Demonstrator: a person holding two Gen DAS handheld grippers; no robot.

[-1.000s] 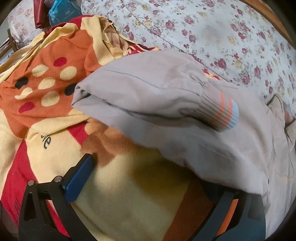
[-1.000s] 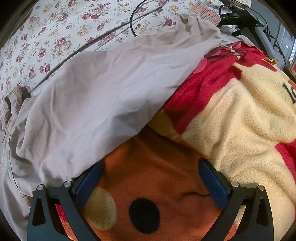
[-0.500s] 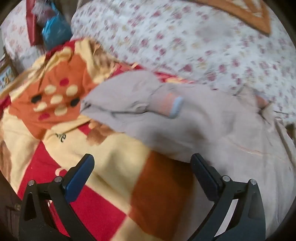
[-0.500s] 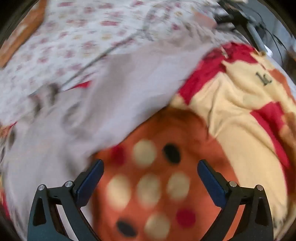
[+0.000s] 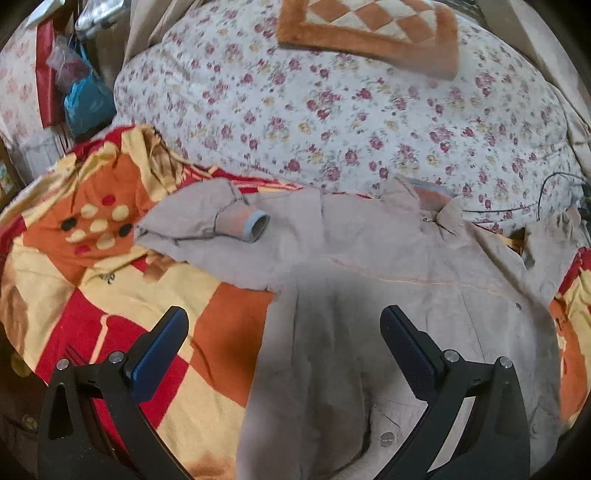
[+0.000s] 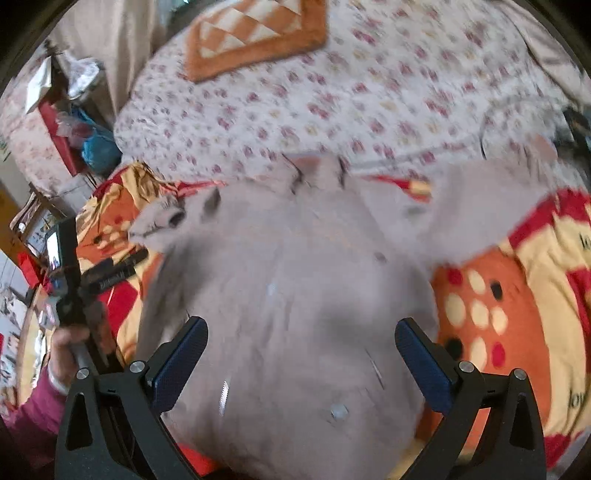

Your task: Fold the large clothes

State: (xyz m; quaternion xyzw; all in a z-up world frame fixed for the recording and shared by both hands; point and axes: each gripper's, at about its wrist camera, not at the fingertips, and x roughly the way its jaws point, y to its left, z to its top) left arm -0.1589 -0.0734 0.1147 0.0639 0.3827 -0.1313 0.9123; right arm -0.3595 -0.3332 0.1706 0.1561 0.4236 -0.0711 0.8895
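Observation:
A large beige jacket (image 5: 369,295) lies spread on a patterned blanket, collar towards the floral bedding. Its left sleeve is folded inward, with a pink-and-blue ribbed cuff (image 5: 249,227) showing. My left gripper (image 5: 284,332) hangs open above the jacket's lower left part, holding nothing. In the right wrist view the same jacket (image 6: 295,295) fills the middle, blurred by motion. My right gripper (image 6: 301,349) is open above its lower front. The other hand-held gripper (image 6: 79,280) shows at the left, held by a hand in a pink sleeve.
A red, orange and yellow blanket (image 5: 110,295) covers the near bed. Behind it lies floral bedding (image 5: 332,110) with an orange checked cushion (image 5: 369,29). Bags and clutter (image 5: 81,96) sit at the far left. A black cable (image 5: 546,192) runs at the right.
Both grippers have pulled back and risen away from the jacket. The view went from close on the sleeves to the whole garment. Both stay open.

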